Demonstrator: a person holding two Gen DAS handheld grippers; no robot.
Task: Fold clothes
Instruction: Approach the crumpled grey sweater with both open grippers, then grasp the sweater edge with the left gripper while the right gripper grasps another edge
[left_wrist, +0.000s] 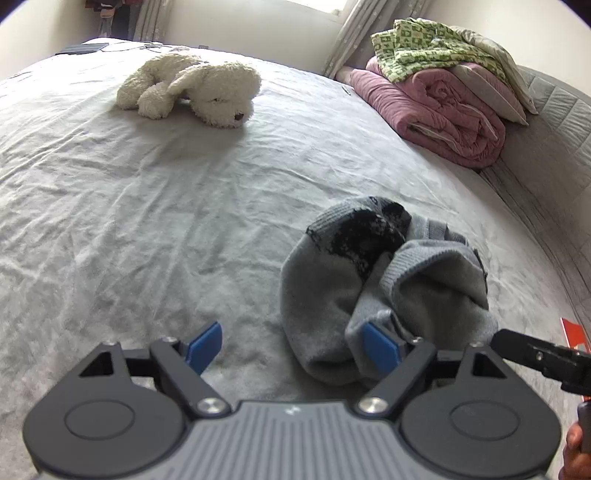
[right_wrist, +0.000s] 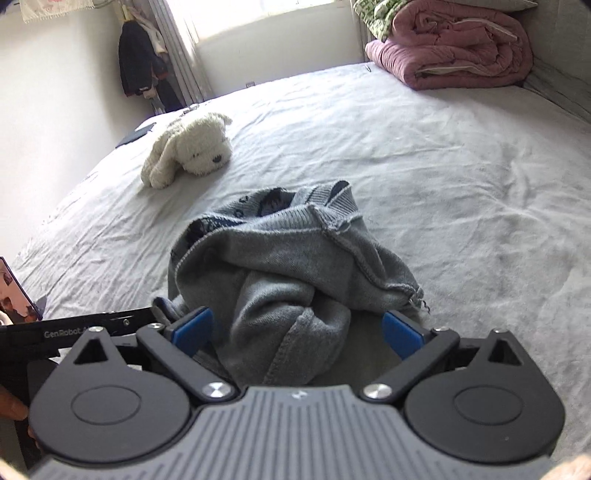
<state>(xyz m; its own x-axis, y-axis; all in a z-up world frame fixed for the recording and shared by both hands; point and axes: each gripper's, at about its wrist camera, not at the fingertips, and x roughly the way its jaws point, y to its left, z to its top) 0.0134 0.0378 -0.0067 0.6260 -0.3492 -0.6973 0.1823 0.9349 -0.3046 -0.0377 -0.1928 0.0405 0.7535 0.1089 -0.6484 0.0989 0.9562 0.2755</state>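
**Operator:** Report position of the garment.

**Technician:** The grey sweater (right_wrist: 280, 273) lies bunched in a heap on the bed sheet (right_wrist: 461, 192), near the edge closest to both tools. It is not folded flat. The plush dog (right_wrist: 188, 151) and the pink quilt (right_wrist: 461, 48) sit well apart from it.

**Operator:** Claw condition?

**Technician:** The left gripper (left_wrist: 291, 347) stands wide, with nothing between its fingers; one blue pad sits against the heap's near edge. The right gripper (right_wrist: 299, 332) also stands wide and straddles a fold of knit, possibly touching it; the view is too close to confirm.

**Operator:** Handling properties?

**Technician:** Judged soft, light and limp; the knit will sag and stretch. Take hold at the ribbed hem (right_wrist: 332, 214) or a stitched seam, where the fabric is thickest.
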